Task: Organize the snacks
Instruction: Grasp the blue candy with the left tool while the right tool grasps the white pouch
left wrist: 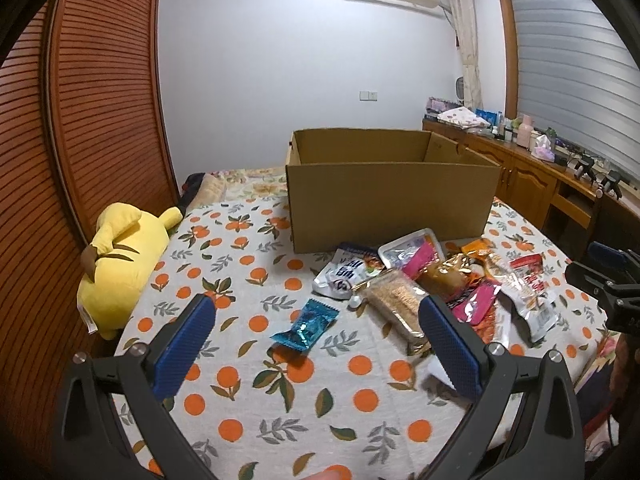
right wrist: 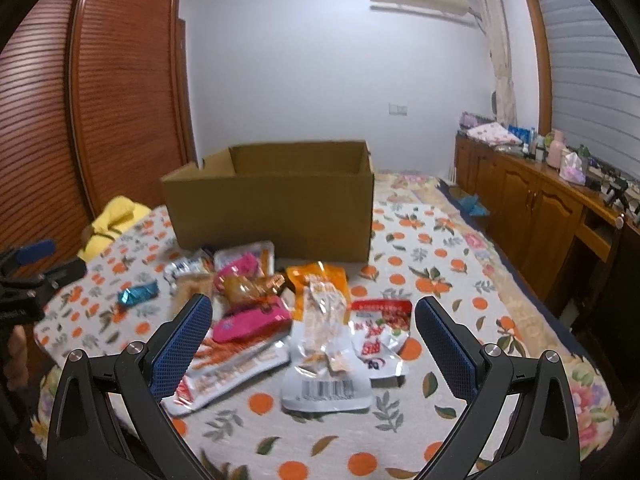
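Observation:
An open cardboard box (left wrist: 390,200) stands on the bed, also in the right wrist view (right wrist: 276,208). A pile of snack packets (left wrist: 440,284) lies in front of it. A blue wrapped candy (left wrist: 306,324) lies apart on the left, between my left gripper's (left wrist: 316,312) open fingers and beyond them. My right gripper (right wrist: 314,316) is open and empty above a clear packet with a barcode (right wrist: 324,344), a red-and-white packet (right wrist: 380,324) and a pink packet (right wrist: 252,320).
A yellow plush toy (left wrist: 120,268) lies at the bed's left edge by the wooden wardrobe (left wrist: 80,100). A wooden cabinet (right wrist: 540,208) with clutter runs along the right wall. The bedsheet (left wrist: 280,400) has an orange-fruit print.

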